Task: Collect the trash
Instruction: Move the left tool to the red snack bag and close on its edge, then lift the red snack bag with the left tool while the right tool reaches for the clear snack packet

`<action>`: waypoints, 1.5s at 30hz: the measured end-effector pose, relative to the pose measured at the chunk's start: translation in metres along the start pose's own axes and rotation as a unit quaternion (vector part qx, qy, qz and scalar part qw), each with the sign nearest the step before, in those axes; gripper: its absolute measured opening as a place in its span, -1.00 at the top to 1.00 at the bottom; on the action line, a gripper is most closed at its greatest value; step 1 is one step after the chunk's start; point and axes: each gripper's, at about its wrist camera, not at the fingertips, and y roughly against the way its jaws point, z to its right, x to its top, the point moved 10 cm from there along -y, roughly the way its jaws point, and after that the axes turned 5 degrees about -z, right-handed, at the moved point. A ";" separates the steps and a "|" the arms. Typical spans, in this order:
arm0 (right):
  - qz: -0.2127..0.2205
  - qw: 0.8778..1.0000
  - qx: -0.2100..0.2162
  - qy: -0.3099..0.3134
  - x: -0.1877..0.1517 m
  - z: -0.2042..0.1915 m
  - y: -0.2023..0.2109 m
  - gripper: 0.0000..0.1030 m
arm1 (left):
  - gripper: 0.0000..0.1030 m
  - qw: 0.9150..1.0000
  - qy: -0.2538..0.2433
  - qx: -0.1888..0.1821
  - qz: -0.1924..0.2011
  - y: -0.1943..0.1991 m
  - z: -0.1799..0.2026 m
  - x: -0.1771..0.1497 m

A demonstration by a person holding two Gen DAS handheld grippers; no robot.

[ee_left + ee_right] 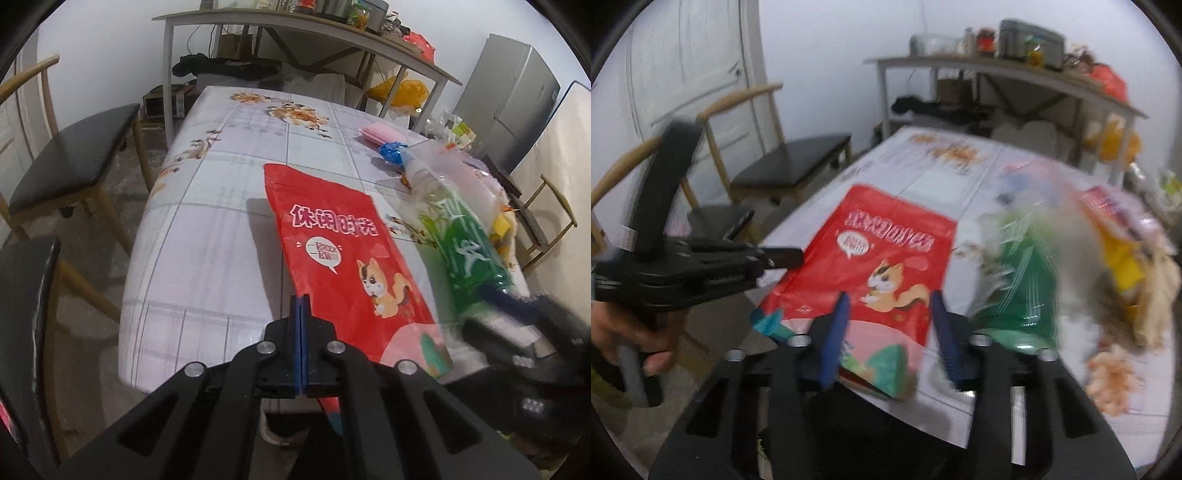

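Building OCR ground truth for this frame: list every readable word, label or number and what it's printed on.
"休闲时光": large white characters on the red snack bag.
Speech bubble on that bag: two short lines, too blurred to read.
Green-labelled plastic bottle: large white strokes on the label, motion-blurred, unreadable.
Yellow packet at the right: smeared, no legible text.
Jars on the back shelf: labels too small to read.

Your left wrist view looks steeply down the table [207, 229] from its near edge, close. Your right wrist view, blurred, seems to sit just beside it, facing likewise. Both share the red bag [343, 254] [886, 258].
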 end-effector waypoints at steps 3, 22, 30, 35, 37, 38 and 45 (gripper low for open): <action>-0.034 0.999 0.005 0.003 -0.011 -0.003 -0.024 0.64 | 1.00 0.999 0.019 -0.031 0.001 0.008 0.005 -0.007; -0.043 0.997 0.056 -0.038 -0.027 0.010 -0.039 0.78 | 0.43 0.963 0.163 -0.208 -0.045 -0.017 0.010 -0.001; -0.039 0.997 0.057 -0.034 -0.030 0.007 -0.033 0.78 | 0.35 0.967 0.167 -0.187 -0.053 -0.030 0.003 0.000; -0.039 0.997 0.057 -0.035 -0.029 0.007 -0.033 0.78 | 0.18 0.971 0.155 -0.174 -0.056 -0.032 0.004 0.001; -0.039 0.997 0.057 -0.035 -0.029 0.007 -0.033 0.78 | 0.14 0.970 0.155 -0.181 -0.058 -0.033 0.008 0.002; -0.039 0.997 0.057 -0.034 -0.029 0.007 -0.033 0.78 | 0.14 0.967 0.159 -0.191 -0.060 -0.034 0.009 0.002; -0.038 0.997 0.056 -0.034 -0.028 0.008 -0.034 0.78 | 0.11 0.937 0.208 -0.273 -0.059 -0.032 0.008 0.007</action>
